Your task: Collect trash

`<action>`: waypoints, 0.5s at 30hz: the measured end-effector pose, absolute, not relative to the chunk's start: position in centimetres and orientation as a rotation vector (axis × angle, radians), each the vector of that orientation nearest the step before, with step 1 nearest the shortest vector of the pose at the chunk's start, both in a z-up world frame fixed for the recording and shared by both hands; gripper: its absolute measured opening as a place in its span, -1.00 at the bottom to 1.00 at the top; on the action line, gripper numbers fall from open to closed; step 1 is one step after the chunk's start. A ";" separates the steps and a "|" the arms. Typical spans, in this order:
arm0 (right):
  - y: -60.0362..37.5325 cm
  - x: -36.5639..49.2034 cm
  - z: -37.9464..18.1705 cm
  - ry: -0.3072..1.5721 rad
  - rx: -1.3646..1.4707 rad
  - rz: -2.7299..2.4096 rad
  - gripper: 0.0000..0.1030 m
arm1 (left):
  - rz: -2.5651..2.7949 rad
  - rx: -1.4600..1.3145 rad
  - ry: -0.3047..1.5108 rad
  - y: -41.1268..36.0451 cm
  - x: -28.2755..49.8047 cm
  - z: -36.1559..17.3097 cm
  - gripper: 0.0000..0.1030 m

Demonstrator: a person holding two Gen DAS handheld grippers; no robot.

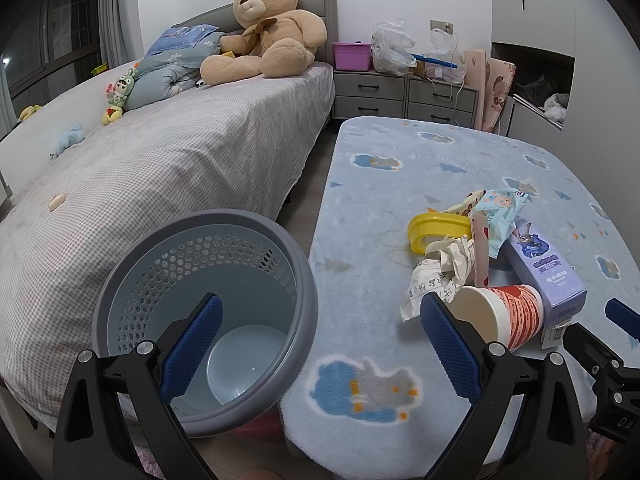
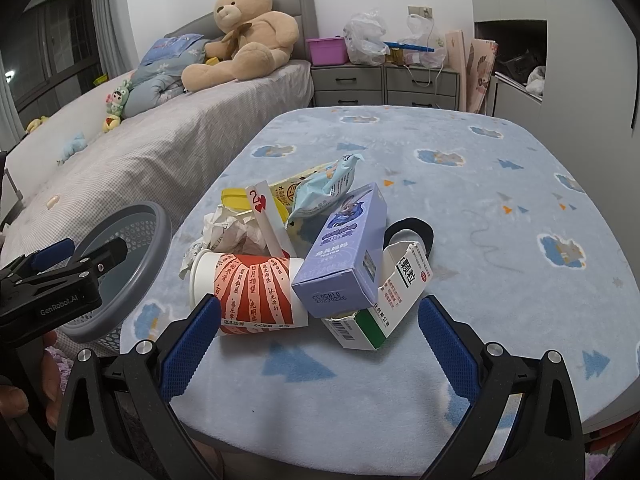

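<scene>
A pile of trash lies on the blue blanket-covered table [image 2: 460, 208]: a red and white paper cup [image 2: 248, 292] on its side, a purple box [image 2: 344, 252], a torn white and green box [image 2: 384, 308], crumpled paper [image 2: 236, 232], a playing card [image 2: 266, 220], a yellow lid [image 2: 236, 200] and a blue wrapper [image 2: 324, 192]. A grey perforated bin [image 1: 208, 320] stands left of the table, empty. My left gripper [image 1: 320, 340] is open above the bin's rim and the table edge. My right gripper [image 2: 320, 340] is open just short of the cup and boxes.
A bed [image 1: 160, 168] with a large teddy bear [image 1: 268, 28] and small toys runs along the left. Grey drawers [image 1: 404, 92] with a pink tub and plastic bags stand at the back. A black strap [image 2: 416, 232] lies behind the pile.
</scene>
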State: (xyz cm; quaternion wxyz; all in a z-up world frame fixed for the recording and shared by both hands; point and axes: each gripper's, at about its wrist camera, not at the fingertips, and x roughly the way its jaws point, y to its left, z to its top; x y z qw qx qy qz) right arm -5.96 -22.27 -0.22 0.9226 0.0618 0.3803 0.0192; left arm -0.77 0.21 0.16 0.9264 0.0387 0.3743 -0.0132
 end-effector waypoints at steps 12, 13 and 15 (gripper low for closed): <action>-22.2 -6.0 -0.2 0.783 0.125 0.039 0.88 | -0.027 0.080 0.767 0.2 -0.7 0.2 0.84; -22.2 -6.0 -0.2 0.783 0.124 0.038 0.88 | -0.027 0.080 0.767 0.2 -0.8 0.2 0.84; -22.2 -6.0 -0.2 0.782 0.126 0.040 0.88 | -0.027 0.079 0.767 0.2 -0.7 0.2 0.84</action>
